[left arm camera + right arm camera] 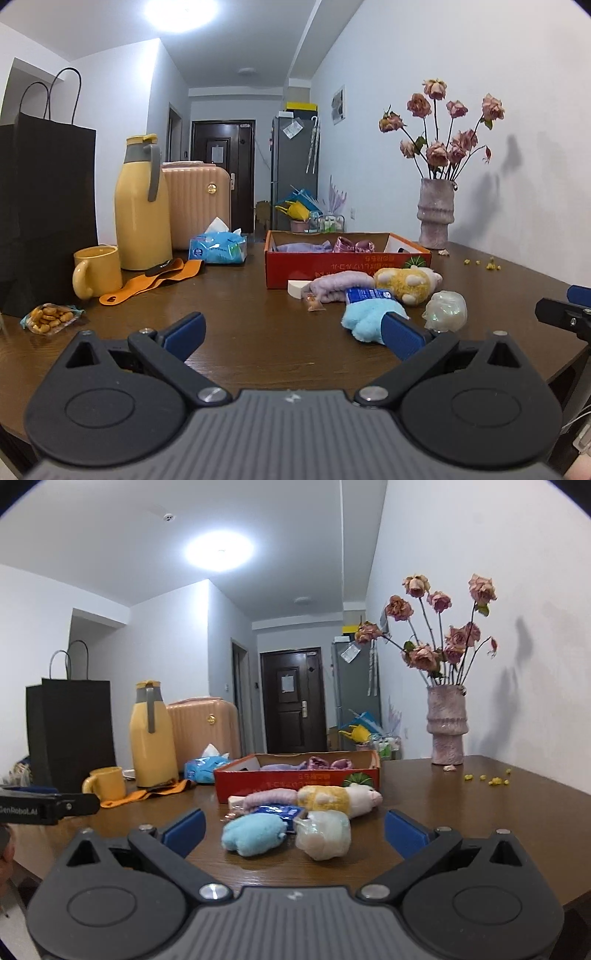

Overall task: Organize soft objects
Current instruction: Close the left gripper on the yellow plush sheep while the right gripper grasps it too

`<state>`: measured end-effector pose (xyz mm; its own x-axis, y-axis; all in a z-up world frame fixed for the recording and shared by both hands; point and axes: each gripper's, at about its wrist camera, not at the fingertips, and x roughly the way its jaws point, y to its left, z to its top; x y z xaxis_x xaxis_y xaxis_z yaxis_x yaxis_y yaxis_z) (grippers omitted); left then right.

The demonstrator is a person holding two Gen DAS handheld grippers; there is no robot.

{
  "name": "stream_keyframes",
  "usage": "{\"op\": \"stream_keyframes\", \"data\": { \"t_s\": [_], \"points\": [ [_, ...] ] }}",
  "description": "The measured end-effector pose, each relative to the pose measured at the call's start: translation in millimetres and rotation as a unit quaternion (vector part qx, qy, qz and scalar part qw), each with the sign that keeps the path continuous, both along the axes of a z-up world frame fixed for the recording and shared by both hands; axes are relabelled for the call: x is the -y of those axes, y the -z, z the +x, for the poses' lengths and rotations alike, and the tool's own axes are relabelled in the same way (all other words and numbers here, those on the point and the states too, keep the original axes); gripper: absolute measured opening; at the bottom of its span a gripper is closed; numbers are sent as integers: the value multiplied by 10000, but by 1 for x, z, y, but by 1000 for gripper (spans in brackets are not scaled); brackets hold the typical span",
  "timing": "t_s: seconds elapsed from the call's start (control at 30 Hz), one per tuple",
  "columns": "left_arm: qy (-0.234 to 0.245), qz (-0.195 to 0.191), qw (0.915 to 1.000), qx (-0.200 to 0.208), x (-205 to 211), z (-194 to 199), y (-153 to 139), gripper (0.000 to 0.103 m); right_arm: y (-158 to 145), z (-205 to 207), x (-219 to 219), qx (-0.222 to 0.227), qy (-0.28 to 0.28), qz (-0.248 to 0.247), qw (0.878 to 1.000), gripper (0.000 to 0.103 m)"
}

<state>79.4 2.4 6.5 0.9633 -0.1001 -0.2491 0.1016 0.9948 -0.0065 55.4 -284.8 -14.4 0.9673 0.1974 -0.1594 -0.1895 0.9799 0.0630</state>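
A light blue plush (364, 320) (253, 835), a clear-wrapped white soft toy (445, 310) (325, 833), a yellow and white plush (406, 283) (338, 799) and a lilac knitted piece (338, 290) (271, 796) lie on the brown table in front of a red cardboard box (347, 264) (295, 781). The box holds purple and pink soft items (351, 244). My left gripper (291, 330) is open and empty, left of the blue plush. My right gripper (293, 829) is open and empty, just short of the blue plush and wrapped toy.
On the left stand a black paper bag (44, 206), a yellow jug (142, 206), a yellow mug (98, 271), an orange strap (155, 280), a tissue pack (218, 247) and a snack packet (50, 317). A vase of dried roses (436, 212) stands by the wall at right.
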Motion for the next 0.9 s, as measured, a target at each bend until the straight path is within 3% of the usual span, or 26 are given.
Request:
{"op": "stream_keyframes", "data": {
  "t_s": [0.2,0.3,0.5,0.63,0.77,0.83,0.9],
  "points": [
    [115,-16,9999,-115,13,30,-5,103,-3,22,8,-309,1,103,9995,103],
    [398,-241,9984,-305,30,62,-10,103,-5,44,17,-499,-45,154,9986,103],
    [760,-281,9946,-642,74,158,-14,101,-14,121,36,-911,100,430,9949,95],
    [589,11,9960,-671,86,201,-11,100,-17,194,28,-1167,-34,55,9931,93],
    [531,119,9955,-771,89,236,-10,101,-2,272,9,-1719,-239,-173,9847,75],
    [572,206,9952,-764,93,249,-9,100,10,296,2,-1977,-259,-349,9793,50],
    [674,316,9946,-730,100,258,-8,98,17,302,2,-1989,-252,-267,9793,48]
  ]
}}
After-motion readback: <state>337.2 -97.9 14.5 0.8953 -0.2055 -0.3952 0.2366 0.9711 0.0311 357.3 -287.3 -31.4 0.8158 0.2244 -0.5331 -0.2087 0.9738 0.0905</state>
